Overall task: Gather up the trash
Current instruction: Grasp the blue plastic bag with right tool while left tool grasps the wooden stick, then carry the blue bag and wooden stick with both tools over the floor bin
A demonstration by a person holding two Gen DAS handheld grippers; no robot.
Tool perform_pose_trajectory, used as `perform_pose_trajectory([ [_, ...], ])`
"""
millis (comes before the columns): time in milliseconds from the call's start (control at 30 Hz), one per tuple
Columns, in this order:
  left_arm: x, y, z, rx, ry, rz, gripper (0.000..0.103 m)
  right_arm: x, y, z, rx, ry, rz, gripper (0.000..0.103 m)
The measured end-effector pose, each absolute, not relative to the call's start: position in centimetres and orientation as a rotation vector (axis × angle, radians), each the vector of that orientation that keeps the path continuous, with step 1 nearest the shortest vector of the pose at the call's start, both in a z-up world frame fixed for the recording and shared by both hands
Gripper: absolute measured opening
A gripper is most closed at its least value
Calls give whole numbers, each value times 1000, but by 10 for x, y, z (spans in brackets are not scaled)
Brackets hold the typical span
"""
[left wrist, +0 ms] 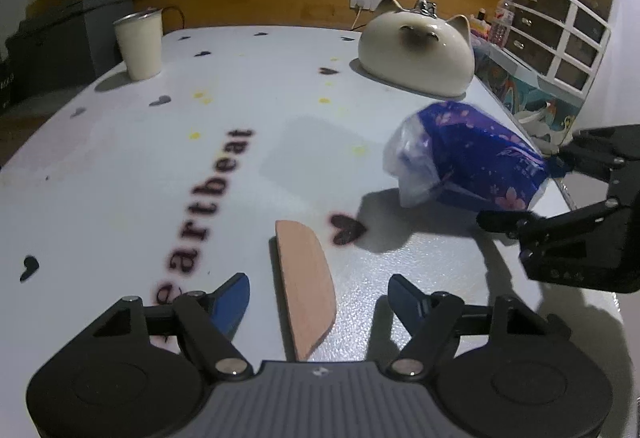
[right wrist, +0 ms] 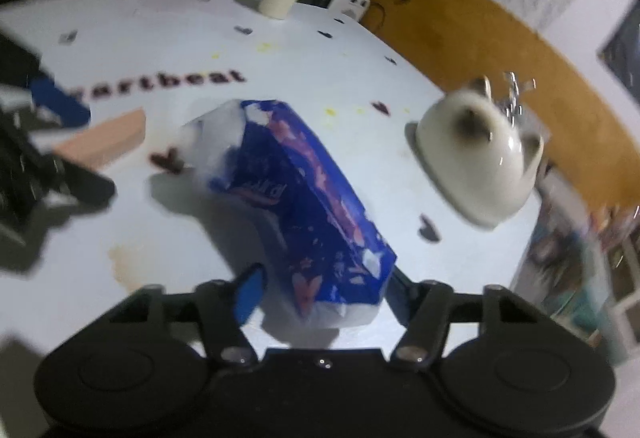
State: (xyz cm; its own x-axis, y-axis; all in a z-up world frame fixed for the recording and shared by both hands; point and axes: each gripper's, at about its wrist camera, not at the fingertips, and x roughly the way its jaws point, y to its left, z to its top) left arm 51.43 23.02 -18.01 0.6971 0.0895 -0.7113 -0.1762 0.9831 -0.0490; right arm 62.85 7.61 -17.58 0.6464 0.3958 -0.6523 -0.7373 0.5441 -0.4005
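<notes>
The blue tissue pack (right wrist: 304, 198), crumpled and half-empty with a loose clear film end, is the larger of the 2 pieces of trash on the white table (left wrist: 120, 178). Its near end sits between the fingers of the right gripper (right wrist: 320, 296), and the body runs away from it toward the printed lettering. The right view is blurred, so I cannot tell whether the pads are pressing the wrapper or only standing close on both sides. The risk here is a grip on film alone: the slack plastic could slide out when lifted, or the far end could sag and drag. The ceramic cat (right wrist: 480, 158) stands to the right, near enough that a swung pack could knock it.

The smaller piece, a flat pink strip (left wrist: 306, 290), lies between the fingers of the left gripper (left wrist: 318, 298), pointing away along its line. Those jaws stand apart with bare table on both sides of the strip, so nothing is held. It lies thin and flat, so the fingertips may ride over it or push it forward instead of pinching it. The 2 grippers work close together and could collide.
</notes>
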Motion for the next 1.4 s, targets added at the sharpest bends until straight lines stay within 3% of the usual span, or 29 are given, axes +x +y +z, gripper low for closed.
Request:
perform_pose_trajectory([
  [100, 518, 229, -179, -91, 785, 165, 64, 625, 72, -175, -638, 578, 685, 40],
  [167, 518, 227, -178, -69, 792, 171, 50, 621, 69, -174, -582, 605, 650, 32],
  [267, 516, 224, -173, -54, 815, 172, 27, 611, 68, -173, -493, 657, 615, 29],
  [733, 444, 218, -137, -122, 810, 169, 27, 527, 57, -155, -254, 820, 468, 22],
  [1400, 309, 202, -61, -161, 679, 126, 27, 409, -10, -90, -67, 806, 354, 19],
])
